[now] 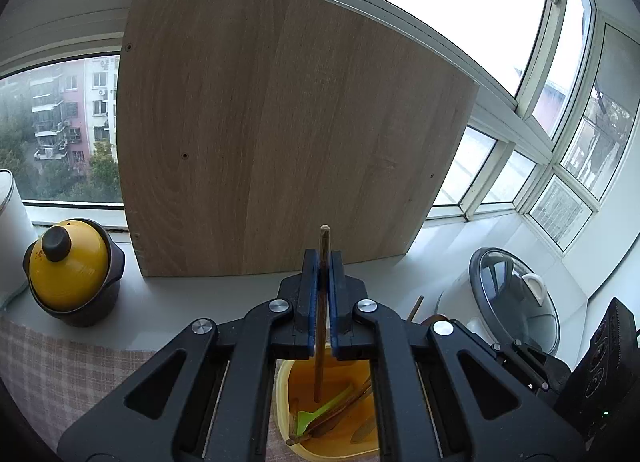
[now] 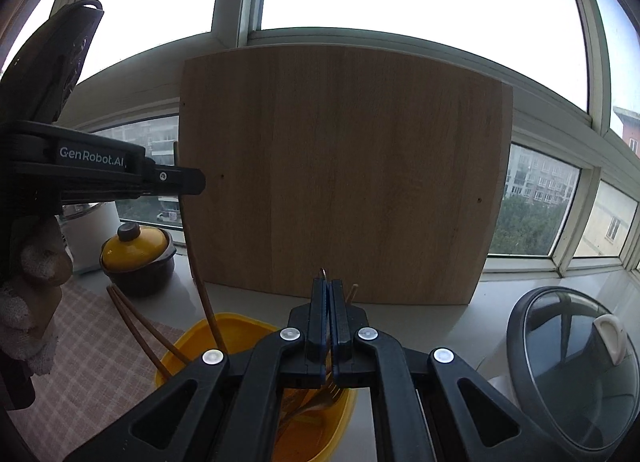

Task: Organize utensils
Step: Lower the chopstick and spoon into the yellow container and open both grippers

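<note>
My left tongs (image 1: 324, 262) are clamped on a wooden chopstick (image 1: 321, 322) that hangs upright, its lower end dipping into the yellow tub (image 1: 282, 402) where a green spoon (image 1: 320, 414) and other utensils already lie. My right tongs (image 2: 328, 294) are closed on a metal fork (image 2: 331, 386), its prongs down over the same tub (image 2: 188, 346). The risk I see is the chopstick swinging or slipping in the pinch and landing across the rim, or catching on the two chopsticks (image 2: 140, 330) that lean over the tub's edge and tipping them onto the checked cloth (image 2: 92, 374)
</note>
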Action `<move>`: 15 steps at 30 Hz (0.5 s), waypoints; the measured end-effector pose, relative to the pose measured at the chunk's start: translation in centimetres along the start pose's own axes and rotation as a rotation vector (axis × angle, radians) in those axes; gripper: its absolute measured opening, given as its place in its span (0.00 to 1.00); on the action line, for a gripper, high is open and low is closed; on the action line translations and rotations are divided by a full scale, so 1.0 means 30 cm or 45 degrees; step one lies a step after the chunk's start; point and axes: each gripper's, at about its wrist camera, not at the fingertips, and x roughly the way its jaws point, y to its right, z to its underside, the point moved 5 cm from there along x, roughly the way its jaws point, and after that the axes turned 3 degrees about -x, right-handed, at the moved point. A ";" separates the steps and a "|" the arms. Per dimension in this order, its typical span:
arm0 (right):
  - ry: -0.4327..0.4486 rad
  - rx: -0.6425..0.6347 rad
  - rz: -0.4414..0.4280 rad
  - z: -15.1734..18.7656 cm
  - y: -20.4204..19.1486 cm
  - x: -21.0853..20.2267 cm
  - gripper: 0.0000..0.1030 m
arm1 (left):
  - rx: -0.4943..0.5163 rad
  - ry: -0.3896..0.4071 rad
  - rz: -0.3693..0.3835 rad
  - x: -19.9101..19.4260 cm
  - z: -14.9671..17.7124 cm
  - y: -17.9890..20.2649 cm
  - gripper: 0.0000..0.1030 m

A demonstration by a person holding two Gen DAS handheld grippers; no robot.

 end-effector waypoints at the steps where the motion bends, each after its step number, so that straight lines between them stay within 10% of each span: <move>1: -0.006 0.005 -0.004 0.007 -0.001 0.001 0.00 | 0.005 -0.004 -0.004 0.006 0.001 0.002 0.02; 15: -0.065 0.079 -0.122 0.048 -0.018 -0.018 0.00 | 0.034 -0.077 0.003 0.079 0.032 0.026 0.02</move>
